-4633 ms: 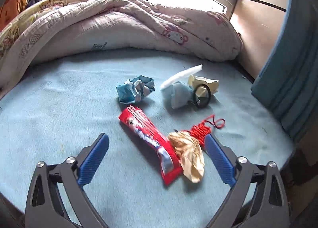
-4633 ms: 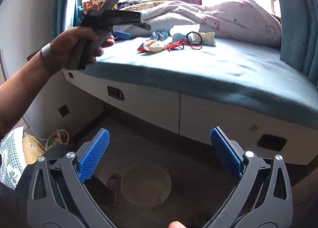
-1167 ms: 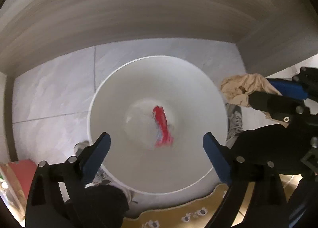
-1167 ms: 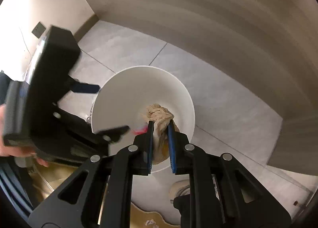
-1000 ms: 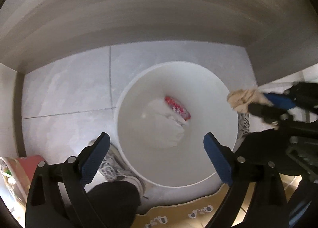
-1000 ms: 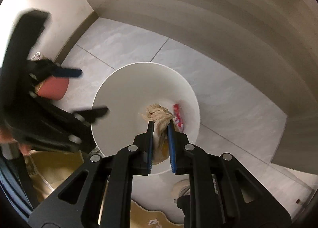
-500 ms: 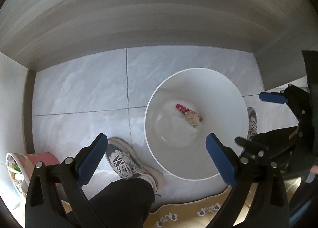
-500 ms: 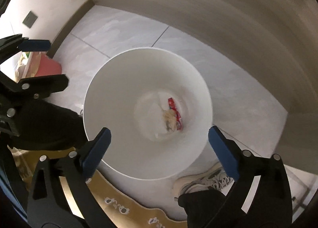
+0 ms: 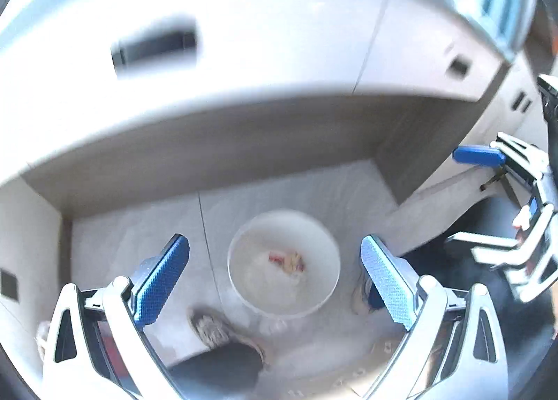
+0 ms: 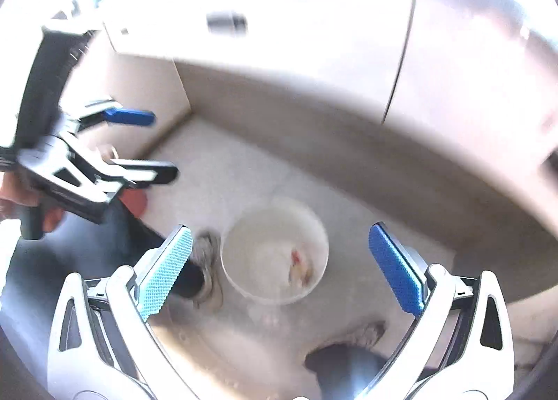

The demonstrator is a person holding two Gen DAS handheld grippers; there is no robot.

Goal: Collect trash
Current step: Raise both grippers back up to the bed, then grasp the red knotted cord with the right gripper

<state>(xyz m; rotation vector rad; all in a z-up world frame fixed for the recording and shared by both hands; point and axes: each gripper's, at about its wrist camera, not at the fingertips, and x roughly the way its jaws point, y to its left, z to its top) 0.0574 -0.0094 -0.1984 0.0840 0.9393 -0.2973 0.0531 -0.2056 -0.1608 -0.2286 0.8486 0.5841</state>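
Note:
A white round bin (image 9: 244, 290) stands on the tiled floor far below both grippers; it also shows in the right wrist view (image 10: 240, 281). A red wrapper (image 9: 276, 257) and a tan crumpled wad (image 9: 294, 258) lie in its bottom; they also show in the right wrist view, the wrapper (image 10: 295, 256) beside the wad (image 10: 303, 271). My left gripper (image 9: 275, 276) is open and empty, high above the bin. My right gripper (image 10: 280, 269) is open and empty too. Both views are blurred and overexposed.
The bed base (image 9: 244, 61) with drawer handles fills the upper part of both views. The person's shoes (image 9: 212, 328) stand beside the bin on the floor. The other gripper shows at the right edge (image 9: 505, 190) and at the left (image 10: 87, 163).
The right gripper opened and dropped the tan wad into the bin beside the red wrapper. Both grippers then rose and tilted up, so the bin looks smaller and the bed base appears.

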